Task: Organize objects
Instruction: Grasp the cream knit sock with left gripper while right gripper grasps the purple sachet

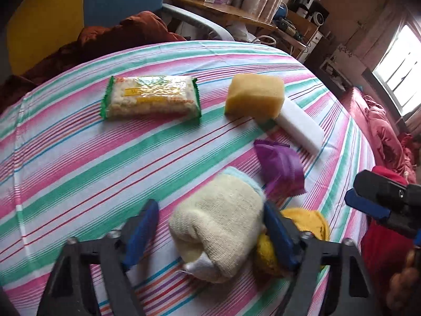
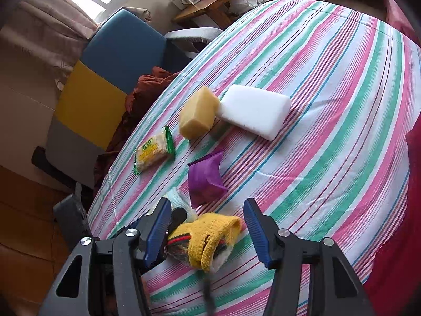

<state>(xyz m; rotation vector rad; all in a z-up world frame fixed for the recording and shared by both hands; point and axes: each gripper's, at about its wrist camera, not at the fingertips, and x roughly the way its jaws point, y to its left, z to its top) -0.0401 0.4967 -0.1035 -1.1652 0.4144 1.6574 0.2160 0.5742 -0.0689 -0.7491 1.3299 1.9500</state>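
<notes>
On the striped tablecloth (image 1: 79,158) lie a green-edged snack pack (image 1: 151,97), a yellow sponge (image 1: 254,94) leaning on a white foam block (image 1: 300,125), a purple packet (image 1: 281,168), a rolled cream sock (image 1: 221,226) and a yellow knit sock (image 2: 210,237). My left gripper (image 1: 210,226) is open, its fingers on either side of the cream sock, which rests on the cloth. My right gripper (image 2: 208,229) is open around the yellow sock, which lies on the cloth. The right gripper also shows at the right edge of the left wrist view (image 1: 373,205).
A blue, yellow and grey chair (image 2: 105,79) with brown cloth (image 2: 147,89) on it stands beyond the table's far edge. A wooden shelf (image 1: 231,13) with boxes is behind. A red cushion (image 1: 384,131) lies to the right of the table.
</notes>
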